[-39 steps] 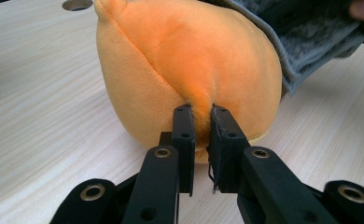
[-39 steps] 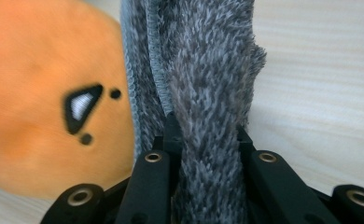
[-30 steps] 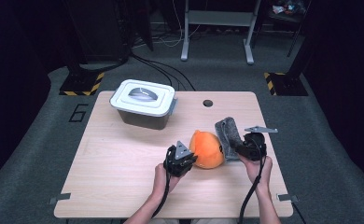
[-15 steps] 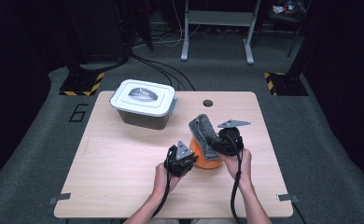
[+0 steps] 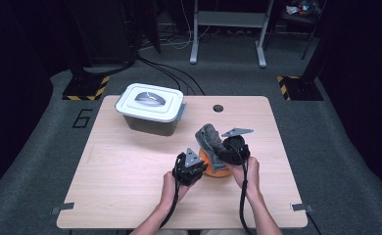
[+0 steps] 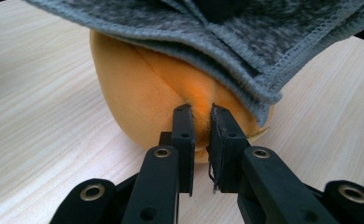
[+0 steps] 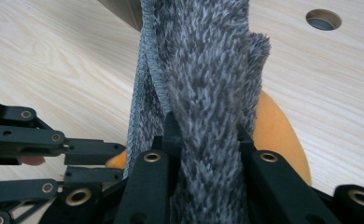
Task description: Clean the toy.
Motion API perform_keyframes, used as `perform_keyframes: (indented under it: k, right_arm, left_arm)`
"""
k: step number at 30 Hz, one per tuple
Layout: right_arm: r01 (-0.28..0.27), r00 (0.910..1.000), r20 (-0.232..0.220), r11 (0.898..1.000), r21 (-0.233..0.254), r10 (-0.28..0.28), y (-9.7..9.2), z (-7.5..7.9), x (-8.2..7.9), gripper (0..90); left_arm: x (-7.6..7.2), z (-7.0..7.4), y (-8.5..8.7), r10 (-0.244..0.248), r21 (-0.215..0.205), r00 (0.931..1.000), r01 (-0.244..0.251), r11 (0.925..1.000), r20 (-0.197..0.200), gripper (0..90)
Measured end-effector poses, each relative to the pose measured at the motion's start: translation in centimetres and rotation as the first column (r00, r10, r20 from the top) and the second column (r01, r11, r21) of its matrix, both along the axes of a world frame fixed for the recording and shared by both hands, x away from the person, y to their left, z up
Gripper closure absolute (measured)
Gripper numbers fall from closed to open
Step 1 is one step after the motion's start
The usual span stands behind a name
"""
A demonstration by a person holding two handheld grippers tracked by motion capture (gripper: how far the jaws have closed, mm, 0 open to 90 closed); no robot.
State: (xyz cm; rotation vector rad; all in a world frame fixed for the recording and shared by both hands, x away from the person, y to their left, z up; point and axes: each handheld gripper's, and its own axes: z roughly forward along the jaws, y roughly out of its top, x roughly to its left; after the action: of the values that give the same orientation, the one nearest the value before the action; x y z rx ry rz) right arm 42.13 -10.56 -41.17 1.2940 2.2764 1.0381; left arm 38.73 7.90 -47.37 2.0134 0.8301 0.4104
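On the pale wooden table [image 5: 130,196], the left gripper [image 5: 189,167] rests low under the person's left hand [image 5: 172,188]. Its jaws are nearly closed and pinch a small fold of the round orange plush cushion [image 6: 157,93], which sits right at its tips and touches the tabletop. Far beyond this gripper, toward the table's far left corner, stands a grey plastic box with a white lid [image 5: 152,108], well apart from both hands.

Just to the right of the left gripper, a fuzzy grey fabric cloth [image 5: 209,138] drapes over the top of the orange cushion; in the left gripper view its stitched hem [image 6: 264,88] hangs above the pinched fold. The right gripper [image 5: 230,152], held by the right hand [image 5: 245,171], sits close beside the left one, above the cushion. Its jaws are clamped on a bunched strip of the grey cloth [image 7: 208,93], which rises straight up from between them. Beyond it, a round hole [image 7: 323,19] marks the tabletop.
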Motion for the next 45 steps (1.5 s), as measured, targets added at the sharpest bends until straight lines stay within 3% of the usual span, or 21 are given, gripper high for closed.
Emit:
perform_keyframes:
  k: [8, 14, 15, 20, 28, 30, 31, 36, 38, 41, 44, 45]
  right_arm:
    - [0.024, 0.9997, 0.009, 1.000, 0.001, -0.024, -1.9, -0.5, -0.1, 75.0]
    - [0.073, 0.9973, -0.007, 0.997, 0.007, -0.073, -3.9, -1.4, -0.1, 75.0]
    - [0.105, 0.9943, -0.020, 0.994, 0.011, -0.104, -4.6, -1.7, -0.1, 75.0]
    - [0.138, 0.9894, -0.048, 0.990, 0.025, -0.137, -6.2, -2.9, 0.1, 75.0]
    - [0.246, 0.9624, -0.133, 0.967, 0.058, -0.237, -8.1, -5.6, 0.7, 74.9]
    - [0.247, 0.9610, -0.141, 0.968, 0.053, -0.238, -8.4, -6.2, 0.9, 74.9]
    - [0.263, 0.9551, -0.156, 0.963, 0.058, -0.252, -8.3, -6.4, 1.0, 74.9]
    - [0.281, 0.9395, -0.213, 0.959, 0.034, -0.268, -8.1, -7.4, 1.4, 74.9]
    - [0.278, 0.9354, -0.234, 0.960, 0.022, -0.265, -8.0, -7.8, 1.6, 74.7]
    - [0.257, 0.9370, -0.244, 0.967, -0.006, -0.250, -8.0, -8.2, 1.9, 74.6]
    - [0.262, 0.9369, -0.238, 0.965, -0.007, -0.256, -8.2, -7.8, 1.7, 74.7]
    - [0.281, 0.9384, -0.211, 0.960, 0.005, -0.274, -8.6, -6.9, 1.3, 74.7]
  left_arm:
    - [0.0, -0.2, 0.2, 0.002, -0.002, 1.0000, -0.002, 1.0000, -0.005, 80.8]
    - [0.1, -0.2, 0.3, 0.005, 0.000, 0.9999, -0.005, 1.0000, -0.016, 81.0]
    - [0.1, -0.3, 0.4, 0.012, -0.002, 0.9998, -0.012, 0.9999, -0.014, 81.0]
    - [0.2, -0.5, 0.5, 0.012, -0.008, 0.9997, -0.012, 0.9999, -0.021, 81.0]
    - [0.1, -0.5, 0.4, 0.016, -0.009, 0.9997, -0.017, 0.9998, -0.020, 81.0]
    - [0.1, -0.5, 0.4, 0.017, -0.008, 0.9997, -0.017, 0.9998, -0.020, 81.0]
    - [0.2, -0.6, 0.4, 0.017, -0.008, 0.9997, -0.017, 0.9998, -0.020, 81.1]
    - [0.2, -0.5, 0.4, 0.013, -0.004, 0.9996, -0.013, 0.9999, -0.025, 81.0]
    - [0.2, -0.6, 0.4, 0.019, -0.009, 0.9996, -0.019, 0.9998, -0.020, 81.0]
    - [0.2, -0.5, 0.5, 0.022, -0.009, 0.9995, -0.022, 0.9997, -0.021, 81.0]
    - [0.2, -0.5, 0.6, 0.022, -0.009, 0.9995, -0.022, 0.9997, -0.023, 81.0]
    - [0.2, -0.6, 0.6, 0.023, -0.011, 0.9995, -0.023, 0.9997, -0.024, 80.9]
